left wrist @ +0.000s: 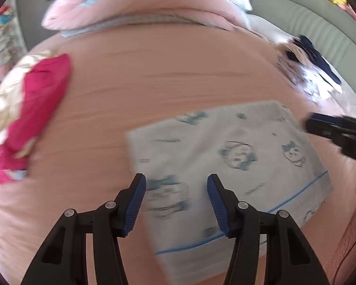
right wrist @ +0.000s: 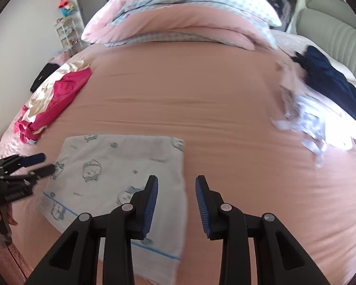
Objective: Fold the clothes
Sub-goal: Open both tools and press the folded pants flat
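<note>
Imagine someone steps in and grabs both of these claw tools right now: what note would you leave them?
Left gripper: open, nothing held, above the folded cloth.
Right gripper: open, empty, over that cloth's right edge.
White printed cloth: lies folded flat on the pink bed, near edge; looks done.
Pink garment pile: far left, rumpled.
Navy and white clothes heap: far right, unfolded.
Left to do: probably set the folded cloth aside if needed, then take the next piece from a heap and fold it.
</note>
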A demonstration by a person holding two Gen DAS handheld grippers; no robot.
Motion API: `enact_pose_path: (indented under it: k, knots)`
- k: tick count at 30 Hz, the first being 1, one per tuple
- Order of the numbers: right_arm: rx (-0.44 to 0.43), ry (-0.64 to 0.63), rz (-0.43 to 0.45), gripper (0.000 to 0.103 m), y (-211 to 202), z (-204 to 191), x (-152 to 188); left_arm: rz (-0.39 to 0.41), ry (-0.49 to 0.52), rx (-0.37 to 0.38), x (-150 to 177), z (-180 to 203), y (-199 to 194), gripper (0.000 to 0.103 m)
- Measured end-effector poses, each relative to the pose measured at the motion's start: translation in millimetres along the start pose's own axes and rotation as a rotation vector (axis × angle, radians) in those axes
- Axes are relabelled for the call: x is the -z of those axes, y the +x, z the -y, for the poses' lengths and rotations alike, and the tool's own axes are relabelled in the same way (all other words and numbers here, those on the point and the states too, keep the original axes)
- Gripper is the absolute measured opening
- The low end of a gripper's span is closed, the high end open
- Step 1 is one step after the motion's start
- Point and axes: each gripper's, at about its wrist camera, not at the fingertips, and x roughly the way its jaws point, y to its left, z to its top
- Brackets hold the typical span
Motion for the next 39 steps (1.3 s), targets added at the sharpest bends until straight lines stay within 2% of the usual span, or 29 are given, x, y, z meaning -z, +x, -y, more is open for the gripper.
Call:
enact_pose_path:
  k: [3,4,5,6,7,8,10,11,12,14,16,18,21,23,24,26,27,28,30,31,32,33,35,36,39]
  knots:
    - [-0.037,-0.047,-0.108,0.031,42.6,-22.6,-5.7,0.006,0.081,-0.021,10.1,5.3,12.4,0.054]
    - [-0.021,-0.070,-0.135,0.030,51.1,-22.3,-1.0,0.002,0.076,-0.006,12.7,-3.3,10.3,0.055]
    - [-0.015,-0.088,-0.144,0.024,54.8,-19.5,3.6,-0.017,0.050,0.008,14.3,-15.5,7.9,0.057]
    - [-0.022,-0.102,-0.134,0.022,53.0,-13.9,7.9,-0.036,0.020,0.017,15.3,-27.3,5.8,0.062]
    - [-0.025,-0.108,-0.132,0.020,50.1,-7.0,11.4,-0.051,-0.006,0.018,16.5,-39.4,2.5,0.062]
    - [-0.026,-0.103,-0.142,0.013,45.1,2.1,13.3,-0.062,-0.029,0.023,17.2,-49.9,-1.3,0.062]
    - [0.002,-0.082,-0.157,0.013,34.8,20.7,13.6,-0.078,-0.083,0.093,16.7,-63.3,-8.5,0.061]
    - [0.014,-0.065,-0.160,0.014,29.5,30.6,13.3,-0.078,-0.126,0.175,13.2,-69.8,-10.5,0.061]
    - [0.009,-0.045,-0.150,0.018,24.7,38.1,10.8,-0.058,-0.177,0.265,8.0,-75.0,-12.5,0.061]
    - [-0.021,-0.012,-0.109,0.018,16.9,45.6,0.4,0.024,-0.237,0.313,-6.0,-75.5,-15.8,0.061]
    - [-0.034,-0.003,-0.074,0.018,17.0,43.3,-10.8,0.061,-0.218,0.253,-23.2,-57.0,-8.0,0.060]
    - [-0.043,-0.007,-0.064,0.018,27.7,33.3,-23.3,0.059,-0.145,0.178,-31.7,-30.1,7.1,0.060]
    - [-0.037,-0.017,-0.099,0.018,52.0,20.9,-29.0,0.038,-0.022,0.063,-41.9,9.7,36.5,0.060]
    - [-0.014,-0.040,-0.116,0.018,63.2,13.3,-29.7,0.022,0.005,0.031,-42.9,12.3,45.8,0.059]
    - [-0.011,-0.039,-0.116,0.014,63.8,12.6,-28.7,0.014,0.016,0.018,-43.3,12.7,49.9,0.059]
    - [-0.054,0.035,-0.113,0.010,64.8,26.1,-28.6,-0.003,-0.032,0.066,-41.8,-7.1,47.8,0.055]
    - [-0.086,0.097,-0.119,0.000,64.2,41.9,-27.1,-0.007,-0.064,0.086,-40.5,-19.0,45.5,0.042]
    - [-0.113,0.158,-0.129,0.000,64.2,58.8,-25.4,-0.014,-0.099,0.084,-38.3,-30.8,43.3,0.032]
    - [-0.129,0.249,-0.136,0.000,60.8,86.0,-23.7,-0.023,-0.165,0.022,-36.4,-46.3,37.2,0.033]
    - [-0.068,0.258,-0.131,0.000,56.5,94.1,-24.3,-0.020,-0.199,-0.009,-35.2,-51.4,33.6,0.032]
    - [-0.025,0.259,-0.117,0.007,51.2,99.5,-25.1,-0.017,-0.231,-0.036,-34.0,-55.7,29.9,0.032]
    - [-0.029,0.265,-0.101,0.007,45.8,104.2,-25.4,-0.006,-0.241,-0.022,-33.4,-53.0,25.6,0.032]
    - [-0.046,0.250,-0.083,0.007,36.2,99.5,-25.0,0.042,-0.177,0.007,-31.1,-31.7,15.2,0.033]
    - [-0.046,0.218,-0.072,0.007,31.1,90.5,-24.4,0.065,-0.137,0.024,-29.3,-18.6,10.7,0.036]
    - [-0.039,0.066,-0.046,0.007,19.7,40.5,-19.5,0.086,-0.084,0.127,-14.9,5.5,-0.3,0.054]
